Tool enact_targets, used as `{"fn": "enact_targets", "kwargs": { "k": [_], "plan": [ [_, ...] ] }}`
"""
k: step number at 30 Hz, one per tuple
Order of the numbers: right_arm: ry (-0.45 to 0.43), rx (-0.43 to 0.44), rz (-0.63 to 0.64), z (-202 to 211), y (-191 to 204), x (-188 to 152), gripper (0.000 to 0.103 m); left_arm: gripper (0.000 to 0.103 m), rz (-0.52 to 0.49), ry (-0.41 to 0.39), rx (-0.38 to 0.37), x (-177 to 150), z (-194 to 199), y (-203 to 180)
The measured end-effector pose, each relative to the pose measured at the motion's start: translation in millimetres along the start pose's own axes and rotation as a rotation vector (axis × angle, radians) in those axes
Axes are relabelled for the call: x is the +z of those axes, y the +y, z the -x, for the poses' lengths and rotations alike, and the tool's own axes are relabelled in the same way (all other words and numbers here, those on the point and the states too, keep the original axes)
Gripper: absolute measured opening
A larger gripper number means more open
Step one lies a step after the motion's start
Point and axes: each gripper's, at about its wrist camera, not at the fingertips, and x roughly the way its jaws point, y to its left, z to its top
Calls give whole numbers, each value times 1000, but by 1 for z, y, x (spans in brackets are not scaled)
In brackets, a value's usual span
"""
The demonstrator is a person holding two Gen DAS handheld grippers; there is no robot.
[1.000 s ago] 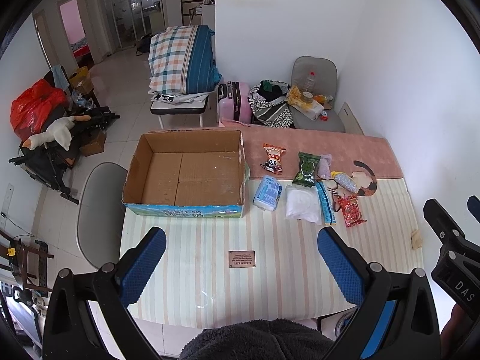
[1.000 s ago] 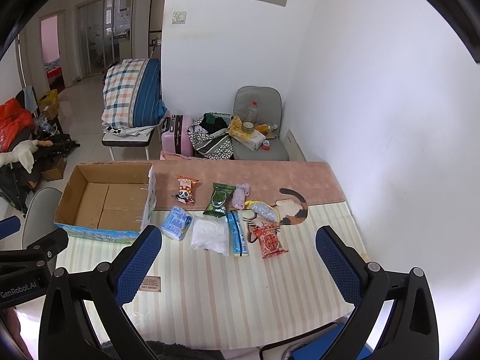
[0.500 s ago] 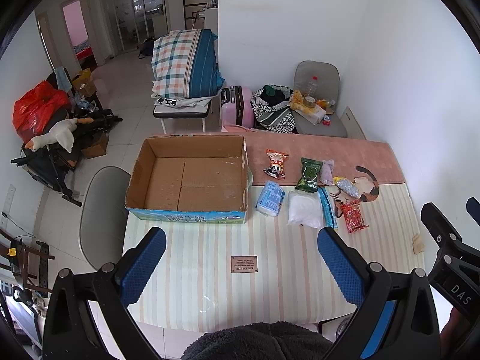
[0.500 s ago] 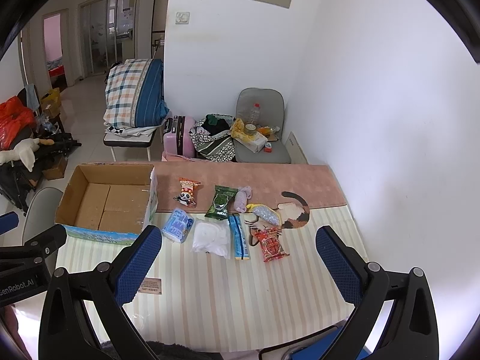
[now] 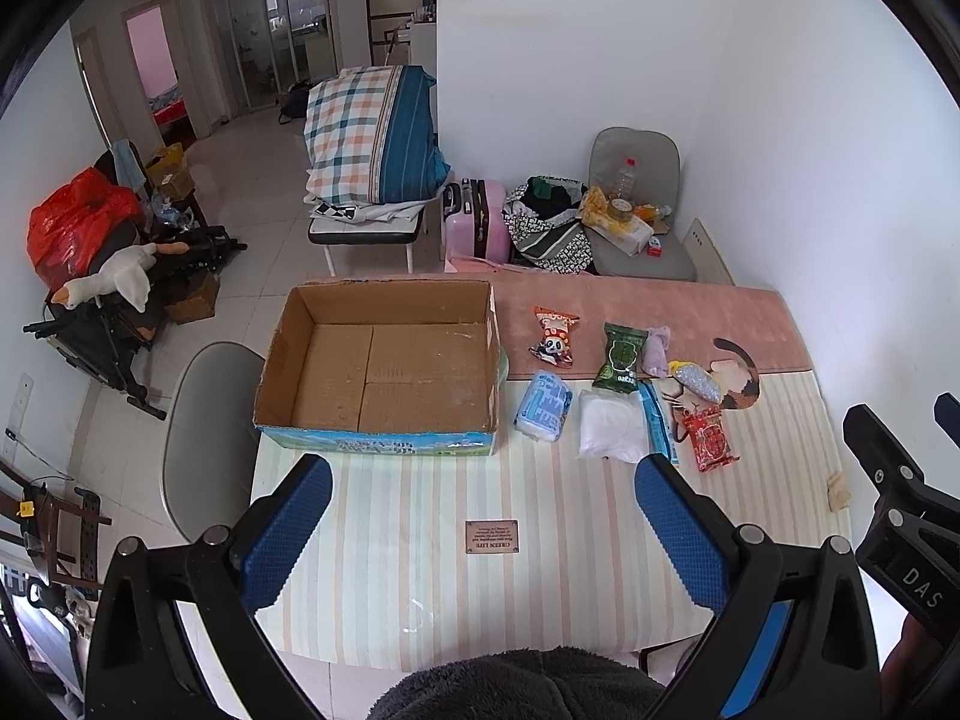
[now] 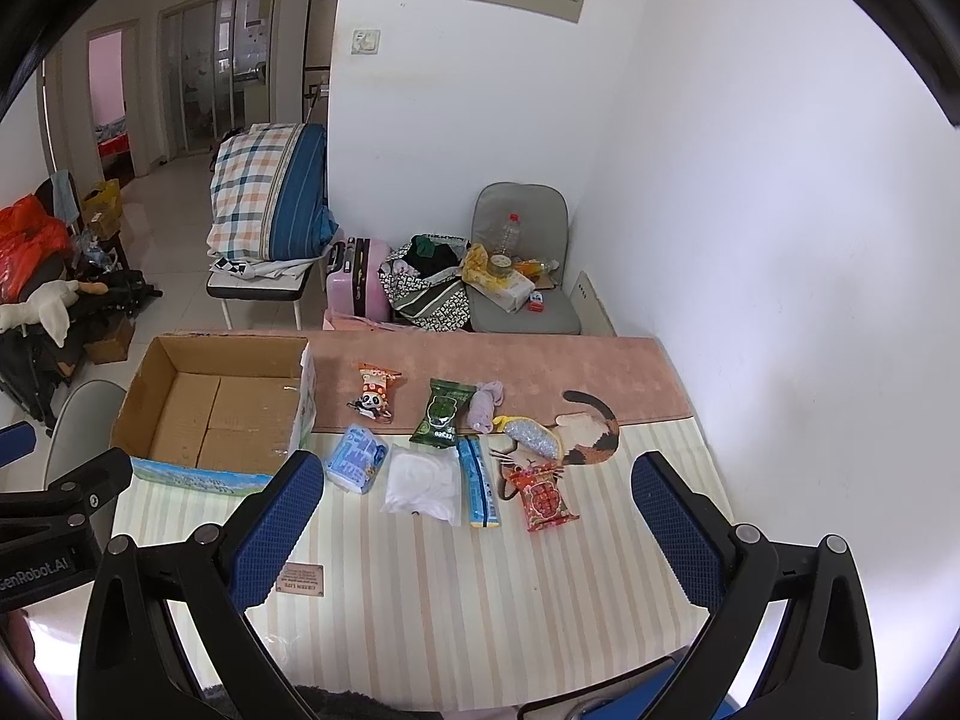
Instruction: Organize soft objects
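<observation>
White walls and pale floor tiles surround a table covered with a cream-and-peach striped cloth (image 5: 420, 540), whose far edge carries a pink runner (image 5: 660, 306). At the table's far left stands an open brown cardboard box with a blue printed front (image 5: 378, 444), nothing inside it.

Just right of the box lies a loose cluster of soft packets: an orange snack pouch with a panda print (image 5: 555, 337), a dark green foil pouch (image 5: 621, 357), a small lilac cloth bundle (image 5: 657, 349), a pale blue tissue pack (image 5: 543, 405) close to the box's right wall, a white crumpled plastic bag (image 5: 612, 425), a long blue-and-white sachet (image 5: 659, 420) touching that bag's right edge, a silvery mesh pouch (image 5: 695, 381), and a red patterned packet (image 5: 709, 439).

Above the near part of the cloth, the left gripper (image 5: 483, 534) hovers with its blue-padded jaws spread wide, holding nothing. Likewise the right gripper (image 6: 477, 534) hangs over the cloth near the packets, fully spread and gripping nothing. A small brown label (image 5: 492, 536) lies on the cloth.
</observation>
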Motion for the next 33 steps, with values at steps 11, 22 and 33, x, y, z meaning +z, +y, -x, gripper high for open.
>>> {"fn": "enact_targets", "kwargs": {
  "k": [11, 22, 33],
  "plan": [
    [-1, -5, 0, -1, 2, 2, 103, 103, -1, -2, -1, 3, 1, 0],
    [4, 2, -7, -3, 2, 2, 103, 103, -2, -3, 1, 7, -1, 3],
    [177, 27, -152, -94, -49, 9, 103, 103, -42, 100, -18, 48, -90, -19]
  ]
}}
